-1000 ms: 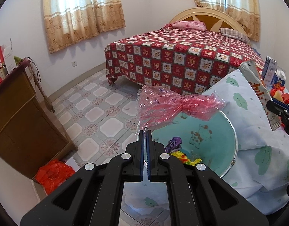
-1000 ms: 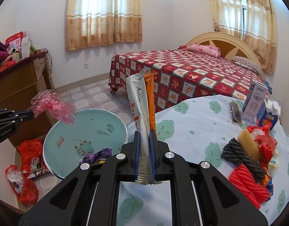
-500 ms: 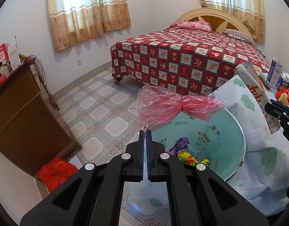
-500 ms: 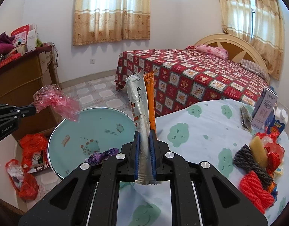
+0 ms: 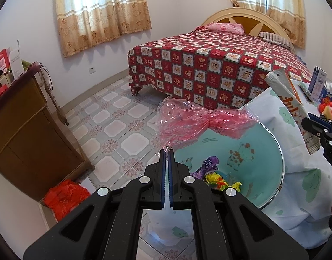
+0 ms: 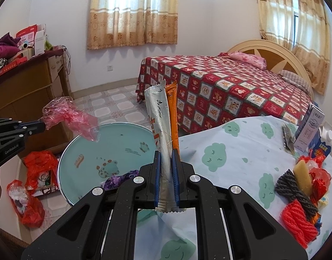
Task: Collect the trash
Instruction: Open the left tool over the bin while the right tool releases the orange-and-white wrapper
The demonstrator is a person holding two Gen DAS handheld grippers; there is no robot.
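— What do you hold now, and why so high?

— In my right gripper [image 6: 166, 169] the jaws are clamped on two long snack wrappers [image 6: 160, 130], one silver and one orange, standing upright together. I keep them up, I think, so they do not drag over the cloth of the surface [image 6: 230, 151] on the way to the basin.

— And the left one?

— The left gripper [image 5: 166, 158] has its jaws pressed together on a thin corner of a pink plastic film [image 5: 200, 123]. The film hangs in the air just above the near rim of the round blue basin [image 5: 263, 151], which seems to serve as the trash collector.

— Is something inside already?

— Yes, a purple wrapper [image 5: 206, 165] and a yellow wrapper [image 5: 217, 179] lie on the bottom.

— What is left?

— Further on the surface I see red and grey yarn [image 6: 295, 199], a small carton [image 6: 310, 127] and other pieces. Behind is the bed [image 6: 220, 91]. My judgement: both pieces are ready to drop, the rest is not yet collected.
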